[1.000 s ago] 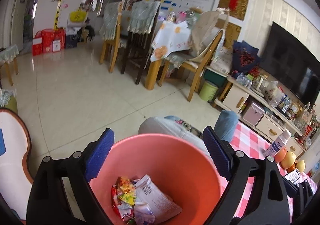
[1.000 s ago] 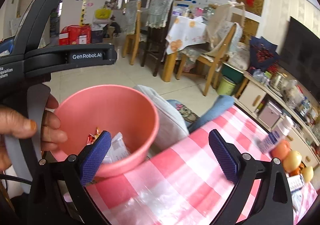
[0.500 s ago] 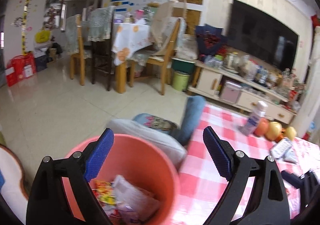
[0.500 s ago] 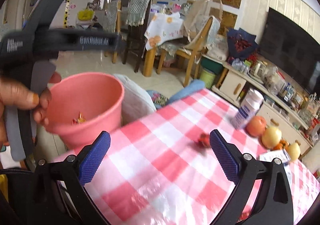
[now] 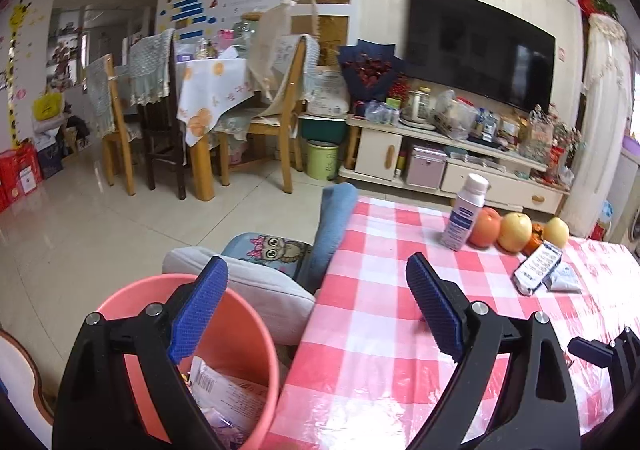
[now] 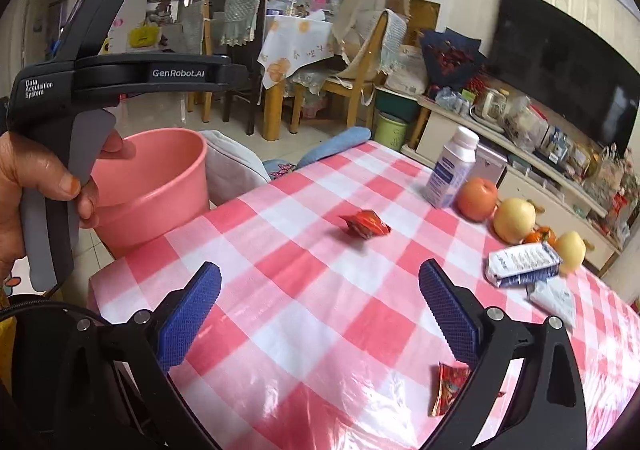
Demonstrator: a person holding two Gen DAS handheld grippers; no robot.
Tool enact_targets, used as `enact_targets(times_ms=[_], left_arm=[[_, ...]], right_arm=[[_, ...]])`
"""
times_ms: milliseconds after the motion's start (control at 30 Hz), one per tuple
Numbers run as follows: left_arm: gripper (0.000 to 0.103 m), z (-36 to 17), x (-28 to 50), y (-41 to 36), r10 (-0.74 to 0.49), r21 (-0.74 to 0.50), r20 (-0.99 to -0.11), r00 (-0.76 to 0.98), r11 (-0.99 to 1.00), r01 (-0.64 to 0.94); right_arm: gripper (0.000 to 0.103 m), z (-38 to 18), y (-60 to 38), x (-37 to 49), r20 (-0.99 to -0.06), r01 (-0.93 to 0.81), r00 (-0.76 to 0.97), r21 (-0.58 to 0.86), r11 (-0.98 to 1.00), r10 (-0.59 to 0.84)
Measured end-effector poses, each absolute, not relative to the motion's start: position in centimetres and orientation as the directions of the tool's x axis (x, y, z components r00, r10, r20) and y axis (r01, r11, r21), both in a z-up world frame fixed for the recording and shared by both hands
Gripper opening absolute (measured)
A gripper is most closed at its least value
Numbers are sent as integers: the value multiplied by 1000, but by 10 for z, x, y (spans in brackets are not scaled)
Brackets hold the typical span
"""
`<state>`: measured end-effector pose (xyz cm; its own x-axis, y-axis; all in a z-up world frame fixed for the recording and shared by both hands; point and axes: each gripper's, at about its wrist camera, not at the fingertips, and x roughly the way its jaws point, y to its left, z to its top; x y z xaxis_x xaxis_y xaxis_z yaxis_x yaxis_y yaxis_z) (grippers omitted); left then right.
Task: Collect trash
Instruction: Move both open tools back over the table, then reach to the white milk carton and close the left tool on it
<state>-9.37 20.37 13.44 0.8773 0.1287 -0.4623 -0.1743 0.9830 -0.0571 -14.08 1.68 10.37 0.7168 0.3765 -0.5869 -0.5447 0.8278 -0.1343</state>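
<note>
Trash is what remains on the checked bench (image 6: 304,314): a crumpled red wrapper (image 6: 365,223) lies near its middle, and a second, flatter red wrapper (image 6: 450,386) lies at the near edge, partly hidden behind the right gripper's (image 6: 320,314) right finger. That gripper hangs above the cloth with its blue pads spread wide and nothing between them. The crumpled wrapper sits ahead of it and slightly to the right of its centre line, well apart from the pads, with its long axis running roughly across the view.

Off the bench's left corner stands the pink bucket (image 6: 160,186), with packets already lying in its bottom. The left gripper (image 5: 316,306) is over that side, its pads also wide apart and empty, one pad over the bucket rim and the other over the cloth; the person's hand (image 6: 36,186) grips its handle beside the bucket.

Judging by position, the right gripper is the nearer one to both wrappers, and the flat wrapper is closest, almost beneath it. The bottle (image 6: 450,170), fruit and cartons (image 6: 520,264) further back look like keepers, not rubbish.
</note>
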Motion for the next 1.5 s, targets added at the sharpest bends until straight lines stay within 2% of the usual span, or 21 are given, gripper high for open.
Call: enact_targets(times_ms=[500,1133,1500], left_arm=[[91,118,-81,153,70,7,-508,859,997,-77],[91,93,-67,76,122,214,-566,815,977,3],[91,89,-65,51,141,264,-569,810,964,17]], right_arm=[[98,97,-38,-139,-582,-511,715,-56,858,388],[98,97,-95,-135,-581,-436,740,-29,899,340],[98,102,-127,-133,-577,-401,749,-3,916,326]])
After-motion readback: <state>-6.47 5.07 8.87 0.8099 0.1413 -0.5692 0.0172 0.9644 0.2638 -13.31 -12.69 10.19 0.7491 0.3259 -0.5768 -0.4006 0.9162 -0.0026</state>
